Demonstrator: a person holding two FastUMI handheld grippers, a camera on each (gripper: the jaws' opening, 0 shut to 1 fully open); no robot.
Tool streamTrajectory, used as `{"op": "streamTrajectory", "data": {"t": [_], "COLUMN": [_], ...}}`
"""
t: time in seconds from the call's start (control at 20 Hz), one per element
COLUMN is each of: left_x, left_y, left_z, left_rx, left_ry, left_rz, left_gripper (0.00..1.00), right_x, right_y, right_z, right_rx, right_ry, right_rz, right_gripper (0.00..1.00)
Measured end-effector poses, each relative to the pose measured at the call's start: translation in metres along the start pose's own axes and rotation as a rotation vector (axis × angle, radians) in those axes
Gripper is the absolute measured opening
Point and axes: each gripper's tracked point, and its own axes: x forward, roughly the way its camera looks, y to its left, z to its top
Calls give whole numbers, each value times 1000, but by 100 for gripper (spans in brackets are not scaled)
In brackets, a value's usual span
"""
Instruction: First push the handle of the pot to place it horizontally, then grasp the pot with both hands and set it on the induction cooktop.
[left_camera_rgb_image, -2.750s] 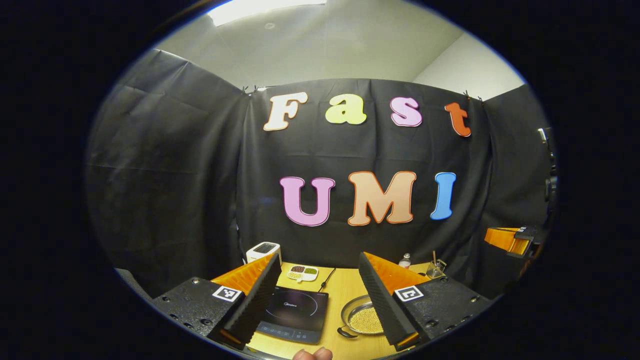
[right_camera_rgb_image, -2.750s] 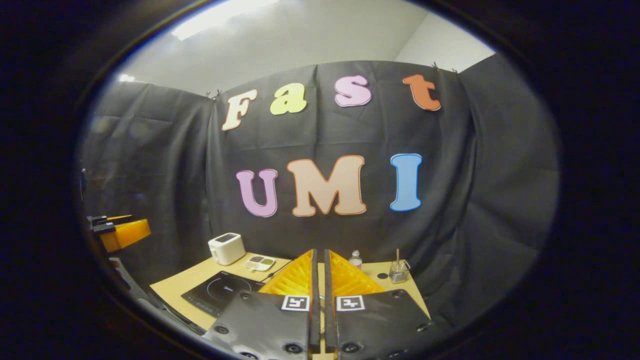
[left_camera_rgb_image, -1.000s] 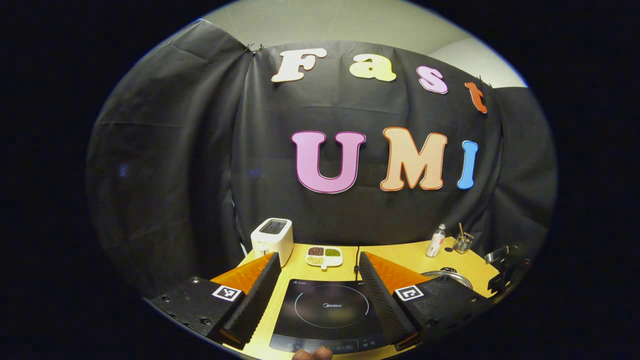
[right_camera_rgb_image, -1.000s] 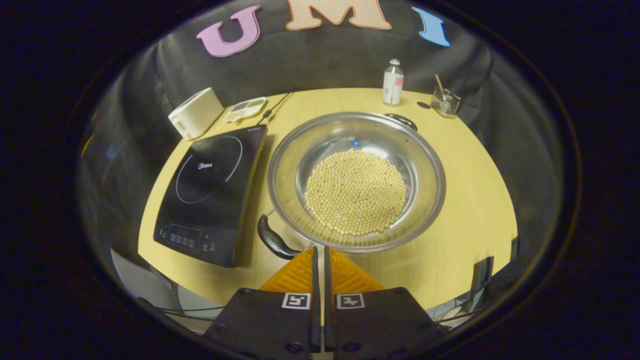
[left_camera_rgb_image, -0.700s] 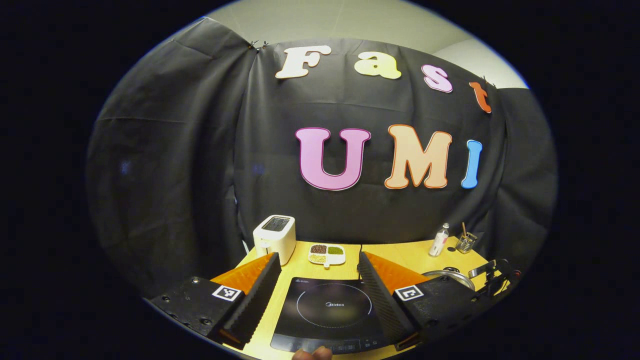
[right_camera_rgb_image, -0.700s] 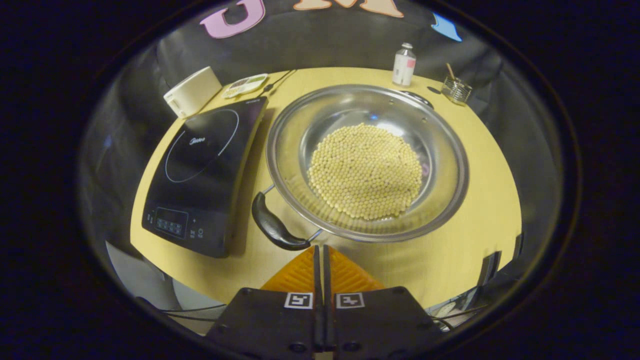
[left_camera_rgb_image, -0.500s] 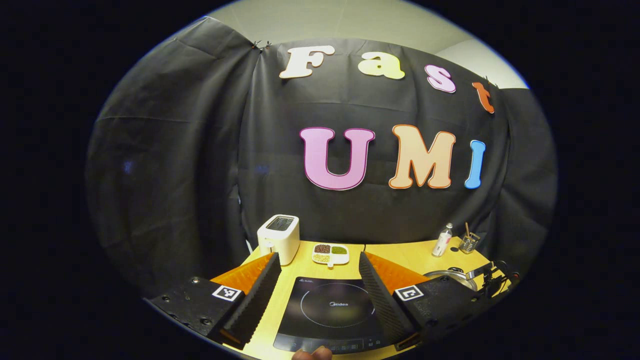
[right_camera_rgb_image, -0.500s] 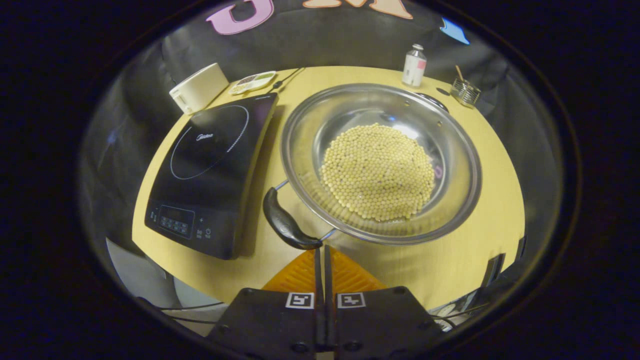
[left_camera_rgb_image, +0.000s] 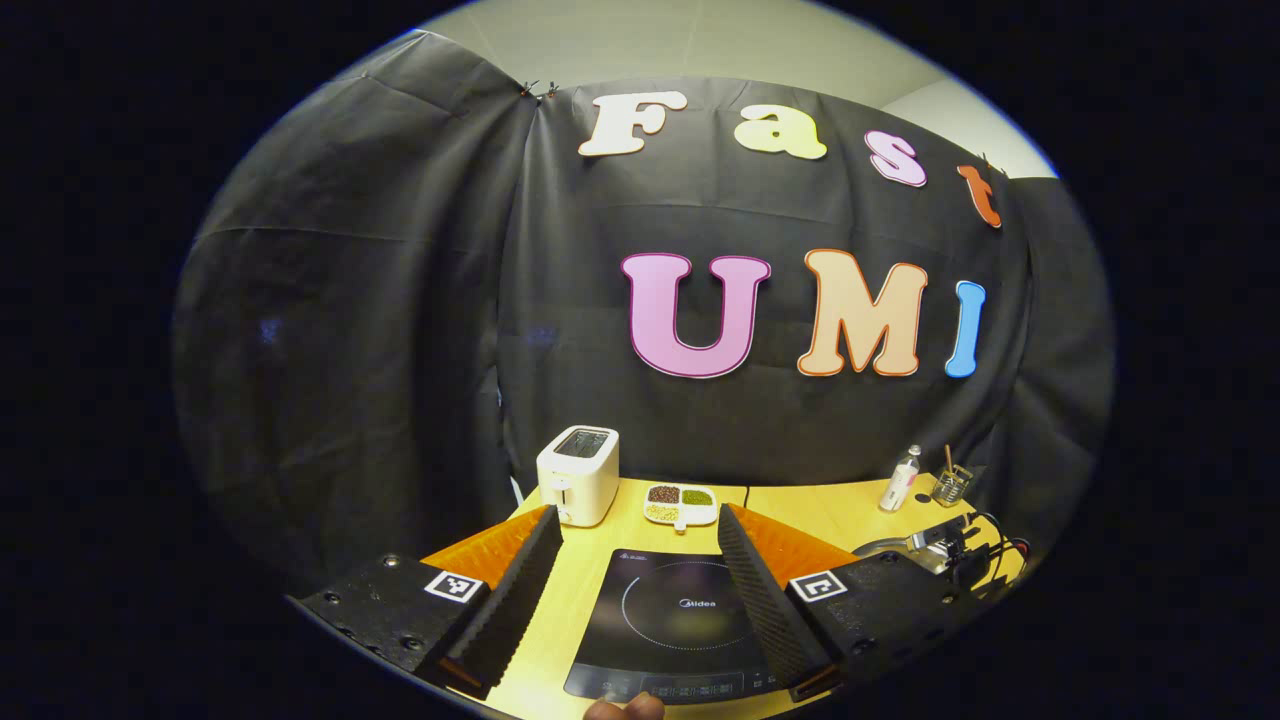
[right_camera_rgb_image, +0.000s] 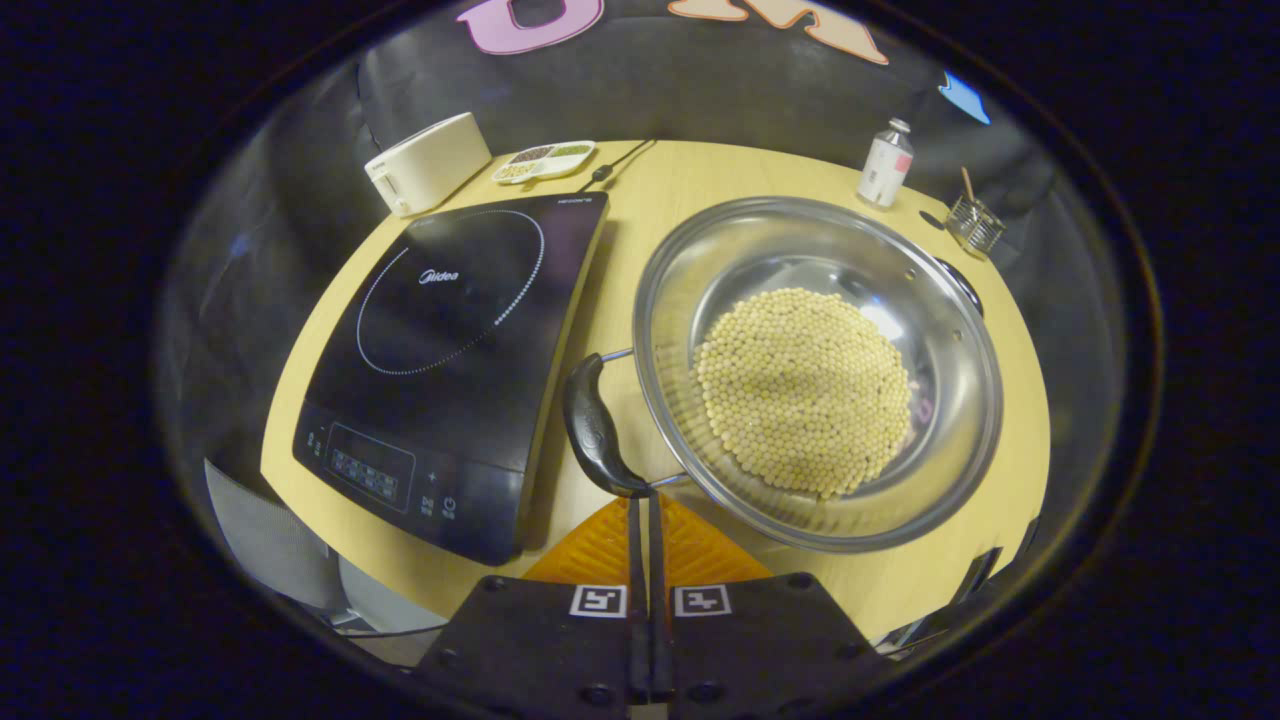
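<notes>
A steel pot (right_camera_rgb_image: 660, 300) holding pale beans stands on the wooden table (right_camera_rgb_image: 690, 175), right of the black induction cooktop (right_camera_rgb_image: 450, 330). Its black near handle (right_camera_rgb_image: 597, 430) points toward the cooktop's right edge; the far handle (right_camera_rgb_image: 962, 283) sits at the pot's right rim. My right gripper (right_camera_rgb_image: 645, 500) is shut, its tips touching the near handle's lower end. My left gripper (left_camera_rgb_image: 637, 512) hovers open above the cooktop (left_camera_rgb_image: 685, 610) with nothing between its fingers. In the left gripper view the pot's rim (left_camera_rgb_image: 885, 547) peeks out at the right.
A white toaster (right_camera_rgb_image: 428, 162) and a divided dish (right_camera_rgb_image: 545, 160) of beans stand behind the cooktop, with a cable beside them. A small bottle (right_camera_rgb_image: 883, 162) and a glass holder (right_camera_rgb_image: 973, 225) stand at the table's far right. The table's near edge lies just below the cooktop's controls.
The right gripper came down to the pot, stayed shut and met the near handle; the pot has turned, its handle swinging toward the cooktop. The left gripper view has drifted slightly.
</notes>
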Motion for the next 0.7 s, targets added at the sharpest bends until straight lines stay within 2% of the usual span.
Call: {"op": "streamTrajectory", "data": {"t": [0.1, 0.15, 0.2, 0.3, 0.45, 0.5, 0.55, 0.7], "left_x": [-5, -5, -5, -9, -16, -18, -20, -29], "left_y": [6, 8, 10, 13, 16, 17, 18, 17], "left_z": [-2, -2, -2, -2, -1, 0, 0, 0], "left_rx": [-1, -3, -4, -4, 1, 2, 2, 7], "left_ry": [3, 4, 4, 3, -3, -6, -7, -3], "left_rz": [11, 17, 22, 30, 38, 41, 42, 38], "left_gripper": [95, 95, 95, 95, 95, 95, 95, 95], "right_x": [5, 8, 11, 16, 21, 23, 25, 29], "right_y": [7, 10, 12, 17, 21, 22, 23, 23], "right_z": [10, 15, 20, 29, 41, 44, 46, 52], "right_rx": [12, 20, 27, 46, 71, 74, 76, 106], "right_ry": [-1, -2, -3, -6, -9, -10, -13, -15], "right_rz": [4, 5, 4, 0, 1, 0, -2, -3], "right_gripper": [4, 0, 4, 4, 4, 0, 5, 2]}}
